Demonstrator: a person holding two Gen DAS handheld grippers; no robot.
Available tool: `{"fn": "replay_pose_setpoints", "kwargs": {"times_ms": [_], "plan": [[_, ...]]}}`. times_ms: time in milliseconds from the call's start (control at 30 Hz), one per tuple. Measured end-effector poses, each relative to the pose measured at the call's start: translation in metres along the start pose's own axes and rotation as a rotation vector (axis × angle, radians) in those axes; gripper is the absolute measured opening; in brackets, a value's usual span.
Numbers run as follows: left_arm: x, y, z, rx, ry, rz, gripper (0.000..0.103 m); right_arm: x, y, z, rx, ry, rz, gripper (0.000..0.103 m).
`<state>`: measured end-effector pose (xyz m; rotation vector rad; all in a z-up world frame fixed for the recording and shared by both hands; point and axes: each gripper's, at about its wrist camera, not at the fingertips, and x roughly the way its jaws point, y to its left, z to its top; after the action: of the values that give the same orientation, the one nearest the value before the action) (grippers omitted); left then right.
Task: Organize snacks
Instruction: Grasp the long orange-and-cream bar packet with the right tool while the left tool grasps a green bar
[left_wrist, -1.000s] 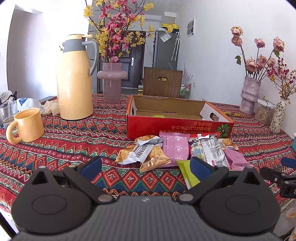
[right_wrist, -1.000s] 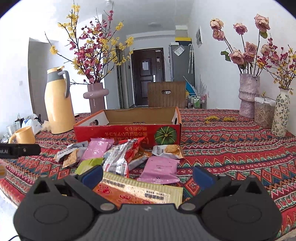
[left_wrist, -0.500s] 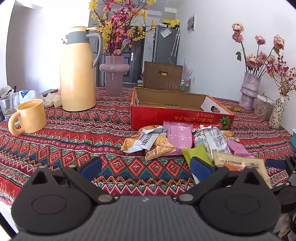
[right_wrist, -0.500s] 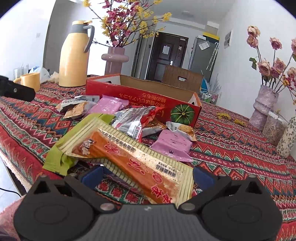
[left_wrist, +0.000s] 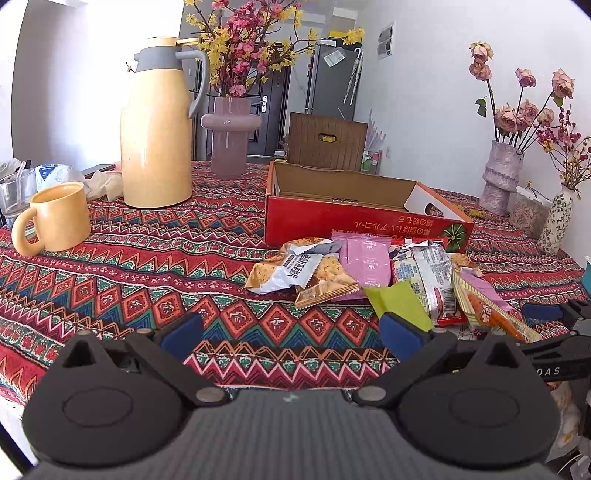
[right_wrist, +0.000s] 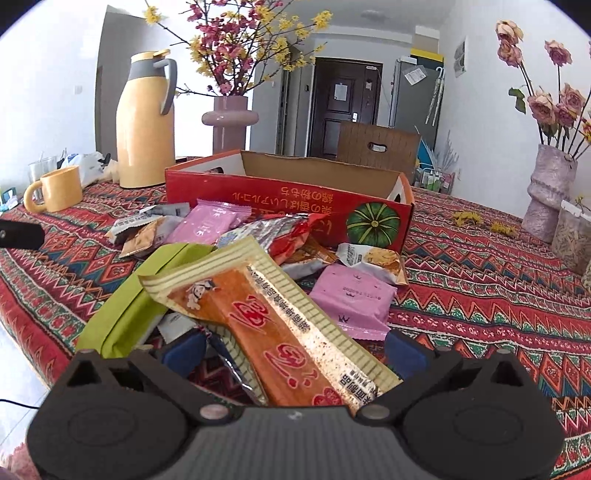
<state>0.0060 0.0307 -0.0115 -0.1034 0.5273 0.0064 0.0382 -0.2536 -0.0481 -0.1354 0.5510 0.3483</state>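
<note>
A pile of snack packets (left_wrist: 354, 273) lies on the patterned tablecloth in front of an open red cardboard box (left_wrist: 362, 225), which also shows in the right wrist view (right_wrist: 288, 199). My right gripper (right_wrist: 295, 350) is open, with a long orange and cream snack packet (right_wrist: 273, 332) lying between its jaws and over a green packet (right_wrist: 147, 291). Pink packets (right_wrist: 351, 302) lie beside them. My left gripper (left_wrist: 291, 332) is open and empty, low over the cloth, left of the pile. The right gripper shows at the left view's right edge (left_wrist: 554, 332).
A yellow thermos jug (left_wrist: 155, 125), a yellow mug (left_wrist: 59, 221) and a pink vase of blossoms (left_wrist: 229, 140) stand at the back left. Vases of dried roses (left_wrist: 502, 173) stand at the right. The table's front edge is just below both grippers.
My right gripper has pushed forward and low into the pile, so the orange packet now lies between its jaws. My left gripper has drifted slightly closer to the table.
</note>
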Motion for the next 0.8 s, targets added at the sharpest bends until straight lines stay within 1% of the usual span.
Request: {"fn": "replay_pose_setpoints", "kwargs": {"times_ms": [133, 267, 333, 433, 533, 600, 700, 733, 800], "plan": [[0.005, 0.001, -0.002, -0.005, 0.018, -0.003, 0.103, 0.007, -0.013, 0.001, 0.066, 0.019, 0.016, 0.102], [0.008, 0.000, -0.004, -0.007, 0.025, -0.003, 0.103, 0.017, -0.025, 0.000, 0.137, 0.049, 0.048, 0.098], [0.009, 0.000, -0.004, -0.008, 0.028, -0.003, 0.103, 0.020, -0.028, -0.003, 0.160, 0.054, 0.041, 0.096], [0.011, -0.001, -0.005, -0.006, 0.035, -0.005, 0.103, 0.018, -0.029, -0.007, 0.169, 0.037, 0.032, 0.093], [0.015, -0.004, -0.006, -0.001, 0.044, -0.009, 0.103, 0.014, -0.027, -0.009, 0.158, 0.028, 0.014, 0.084], [0.016, -0.006, -0.007, 0.004, 0.049, -0.011, 0.103, 0.011, -0.025, -0.010, 0.142, 0.029, -0.004, 0.071], [0.019, -0.009, -0.007, 0.019, 0.058, -0.014, 0.103, 0.006, -0.022, -0.011, 0.129, 0.033, -0.025, 0.060], [0.019, -0.011, -0.007, 0.024, 0.059, -0.016, 0.103, 0.005, -0.021, -0.011, 0.128, 0.031, -0.026, 0.059], [0.020, -0.014, -0.007, 0.031, 0.063, -0.020, 0.103, 0.002, -0.018, -0.012, 0.126, 0.024, -0.030, 0.050]]}}
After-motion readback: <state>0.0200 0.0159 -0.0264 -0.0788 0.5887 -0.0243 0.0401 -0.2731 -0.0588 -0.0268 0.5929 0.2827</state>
